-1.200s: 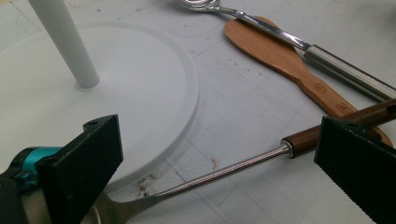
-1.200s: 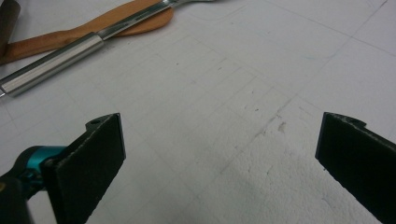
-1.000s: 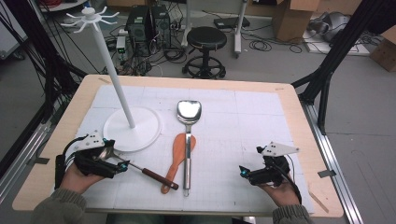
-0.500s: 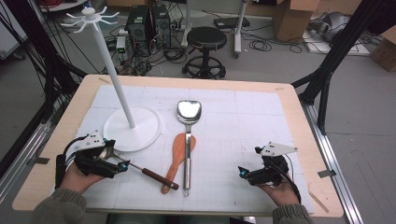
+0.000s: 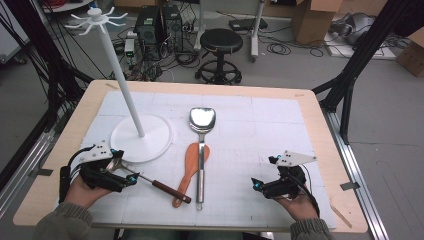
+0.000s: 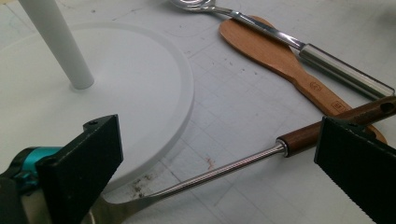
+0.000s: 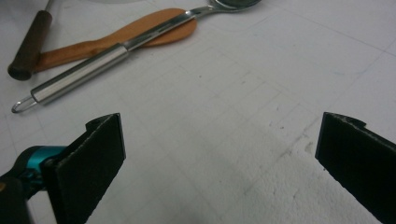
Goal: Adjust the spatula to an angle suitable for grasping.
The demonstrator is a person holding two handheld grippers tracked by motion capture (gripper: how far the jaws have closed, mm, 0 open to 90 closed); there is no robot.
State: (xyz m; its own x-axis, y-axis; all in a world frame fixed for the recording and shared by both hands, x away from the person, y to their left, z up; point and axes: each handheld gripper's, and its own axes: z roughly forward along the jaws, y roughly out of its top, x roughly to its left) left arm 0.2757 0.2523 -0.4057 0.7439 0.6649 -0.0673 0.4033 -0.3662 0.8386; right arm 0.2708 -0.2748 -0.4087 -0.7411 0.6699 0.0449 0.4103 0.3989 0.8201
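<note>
A white hook stand (image 5: 141,137) rises at the left on a round base (image 6: 116,93). A steel spatula (image 5: 201,150) lies on the mat, its handle (image 6: 345,72) crossing a wooden spatula (image 5: 189,167) (image 6: 280,56). A utensil with a thin steel shaft (image 6: 219,170) and a brown handle (image 5: 167,190) lies at the front left. My left gripper (image 5: 129,180) (image 6: 222,140) is open, its jaws standing either side of that shaft, near the utensil's head. My right gripper (image 5: 256,184) (image 7: 219,135) rests open at the front right with bare mat between its jaws.
A white gridded mat (image 5: 260,130) covers most of the wooden table (image 5: 320,125). The stand's pole (image 5: 122,80) stands tall just behind my left hand. Beyond the table are a black stool (image 5: 218,42), cables and boxes on the floor.
</note>
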